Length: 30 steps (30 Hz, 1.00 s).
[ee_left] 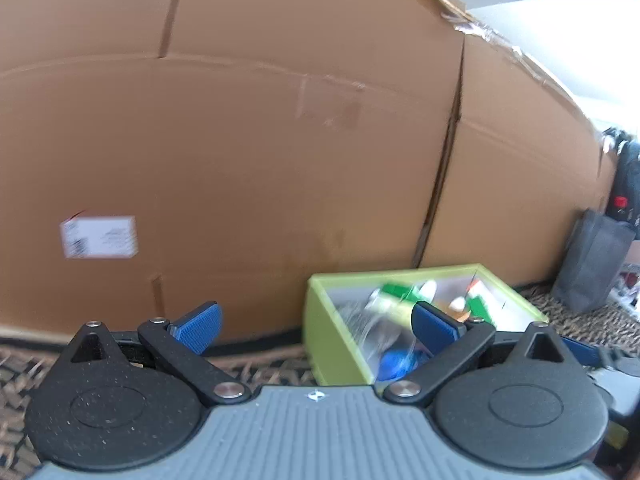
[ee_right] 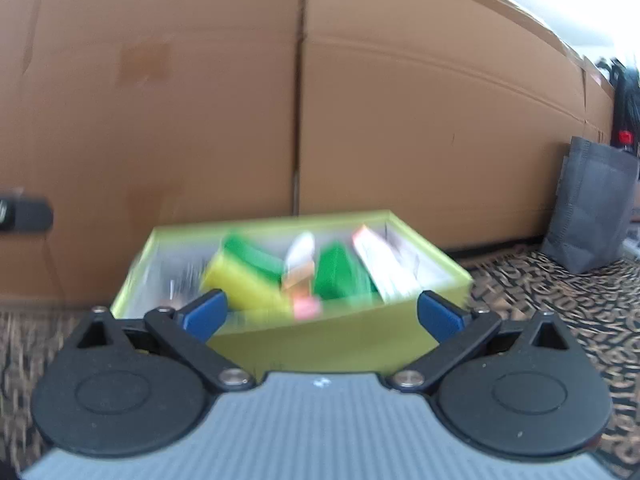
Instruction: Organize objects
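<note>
A lime-green open box (ee_left: 336, 336) (ee_right: 304, 340) stands on the patterned carpet against a big cardboard wall. It holds several items: a yellow-and-green sponge (ee_right: 244, 276), a green block (ee_right: 340, 272), a white-and-orange tube (ee_right: 300, 260), a white carton (ee_right: 386, 268) and a blue lid (ee_left: 396, 364). My left gripper (ee_left: 316, 326) is open and empty, just left of the box. My right gripper (ee_right: 322, 316) is open and empty, in front of the box's near wall. Both views are blurred.
Large cardboard boxes (ee_left: 260, 140) (ee_right: 360, 100) fill the background, one with a white label (ee_left: 99, 237). A grey fabric bag (ee_left: 592, 264) (ee_right: 588, 208) stands at the right on the carpet (ee_right: 560, 300). A black object (ee_right: 24, 214) pokes in at the left edge.
</note>
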{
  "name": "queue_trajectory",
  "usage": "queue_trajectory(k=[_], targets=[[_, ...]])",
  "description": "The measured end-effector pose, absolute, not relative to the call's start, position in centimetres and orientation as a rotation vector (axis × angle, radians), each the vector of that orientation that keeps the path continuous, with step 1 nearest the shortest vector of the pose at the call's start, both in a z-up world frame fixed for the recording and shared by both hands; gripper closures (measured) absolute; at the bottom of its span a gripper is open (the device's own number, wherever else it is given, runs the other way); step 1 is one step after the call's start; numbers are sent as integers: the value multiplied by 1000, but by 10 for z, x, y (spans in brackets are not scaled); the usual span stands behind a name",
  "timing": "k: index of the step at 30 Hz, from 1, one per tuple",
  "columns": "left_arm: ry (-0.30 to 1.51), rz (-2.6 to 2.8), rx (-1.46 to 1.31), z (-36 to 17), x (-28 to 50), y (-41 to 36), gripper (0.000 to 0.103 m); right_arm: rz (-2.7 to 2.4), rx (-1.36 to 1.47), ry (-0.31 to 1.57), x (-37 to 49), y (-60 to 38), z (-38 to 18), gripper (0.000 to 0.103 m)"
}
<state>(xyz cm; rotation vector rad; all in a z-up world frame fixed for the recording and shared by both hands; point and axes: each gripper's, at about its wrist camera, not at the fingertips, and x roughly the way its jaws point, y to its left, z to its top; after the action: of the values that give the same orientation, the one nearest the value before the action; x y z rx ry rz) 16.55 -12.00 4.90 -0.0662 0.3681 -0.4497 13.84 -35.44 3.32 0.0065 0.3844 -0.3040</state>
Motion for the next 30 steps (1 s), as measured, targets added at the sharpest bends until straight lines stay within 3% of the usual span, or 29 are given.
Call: queue_trajectory(k=[9, 30], targets=[[520, -431, -60, 24, 118, -128, 0, -323, -24, 485, 63, -350, 24, 0], [564, -391, 10, 8, 107, -135, 0, -309, -28, 531, 60, -355, 15, 0]])
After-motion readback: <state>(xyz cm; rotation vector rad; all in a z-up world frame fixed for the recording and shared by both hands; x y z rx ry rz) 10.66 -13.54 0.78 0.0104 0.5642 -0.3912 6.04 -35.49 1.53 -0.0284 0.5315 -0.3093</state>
